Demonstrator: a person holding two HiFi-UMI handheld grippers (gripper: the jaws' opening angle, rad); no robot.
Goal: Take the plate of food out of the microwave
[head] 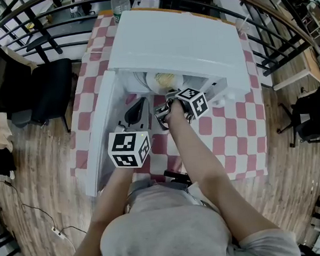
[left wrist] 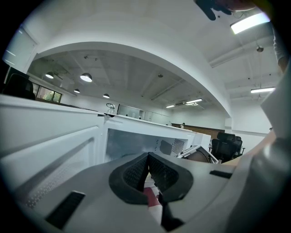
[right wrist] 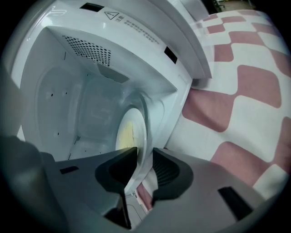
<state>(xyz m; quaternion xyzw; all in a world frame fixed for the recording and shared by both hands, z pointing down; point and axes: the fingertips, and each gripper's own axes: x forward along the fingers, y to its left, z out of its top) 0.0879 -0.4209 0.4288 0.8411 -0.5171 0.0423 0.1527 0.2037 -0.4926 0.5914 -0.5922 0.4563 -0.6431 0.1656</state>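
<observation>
The white microwave [head: 180, 40] stands open on the checked table, its door [head: 102, 134] swung out to the left. Inside lies a white plate [head: 164, 81] with yellow food [right wrist: 123, 133] on it. My right gripper [head: 170, 96] reaches into the cavity mouth. In the right gripper view the plate's [right wrist: 136, 113] near rim runs between the pads of the right gripper [right wrist: 144, 159], which close on it. My left gripper [head: 136, 107] hovers in front of the open door, shut with nothing between its pads [left wrist: 148, 170]. It looks at the microwave cavity [left wrist: 136, 141] from low down.
A red and white checked cloth [head: 226, 130] covers the table. A clear bottle [head: 119, 1] stands behind the microwave. A black chair [head: 49, 89] is at the left on the wooden floor, and a dark railing [head: 272, 16] curves round the back.
</observation>
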